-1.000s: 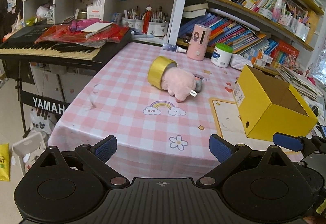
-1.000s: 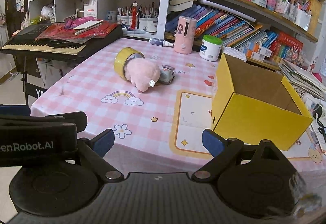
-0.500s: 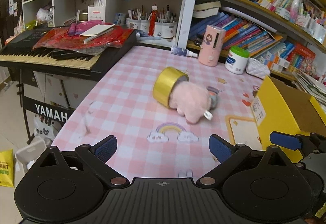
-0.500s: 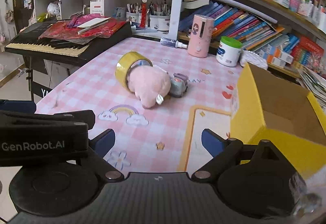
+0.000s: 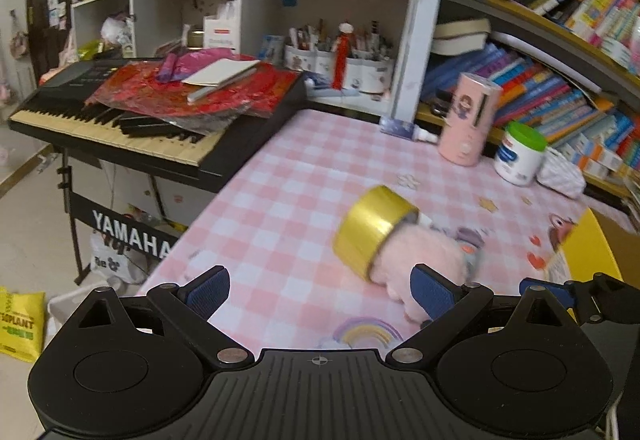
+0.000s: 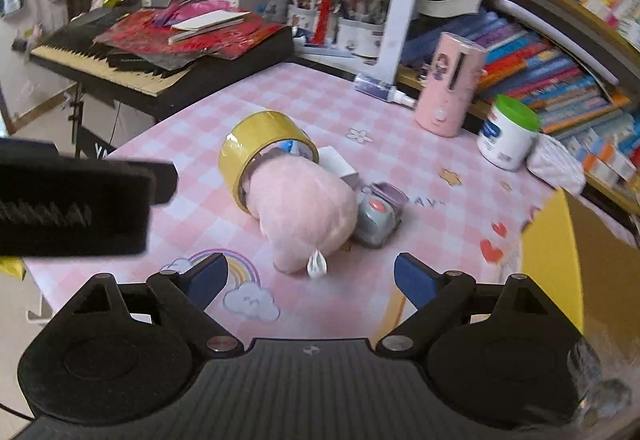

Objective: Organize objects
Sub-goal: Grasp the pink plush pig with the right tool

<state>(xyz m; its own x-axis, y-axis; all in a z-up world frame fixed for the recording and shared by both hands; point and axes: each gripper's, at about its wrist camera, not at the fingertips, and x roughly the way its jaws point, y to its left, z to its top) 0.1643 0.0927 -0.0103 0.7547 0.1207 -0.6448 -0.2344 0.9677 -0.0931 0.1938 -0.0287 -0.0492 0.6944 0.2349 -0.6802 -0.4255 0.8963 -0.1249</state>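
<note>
A pink plush toy (image 6: 308, 208) lies mid-table with a roll of yellow tape (image 6: 256, 144) leaning against its far end and a small grey toy car (image 6: 376, 216) at its right. An open yellow cardboard box (image 6: 560, 252) stands at the right. My right gripper (image 6: 310, 280) is open just in front of the plush, with nothing between its blue pads. My left gripper (image 5: 318, 292) is open too, short of the tape (image 5: 372, 232) and plush (image 5: 424, 264); its right pad overlaps the plush in view. The box edge (image 5: 588, 240) shows at far right.
A pink cylinder (image 6: 452, 84) and a green-lidded white jar (image 6: 508, 132) stand at the table's back by bookshelves. A black keyboard (image 5: 132, 120) piled with red wrapping and a notebook borders the table's left. Pen cups (image 5: 340, 64) sit in the white shelf unit.
Both grippers have moved forward over the table toward the tape and plush, which now appear much larger and nearer. The box has slid to the right edge of both views.
</note>
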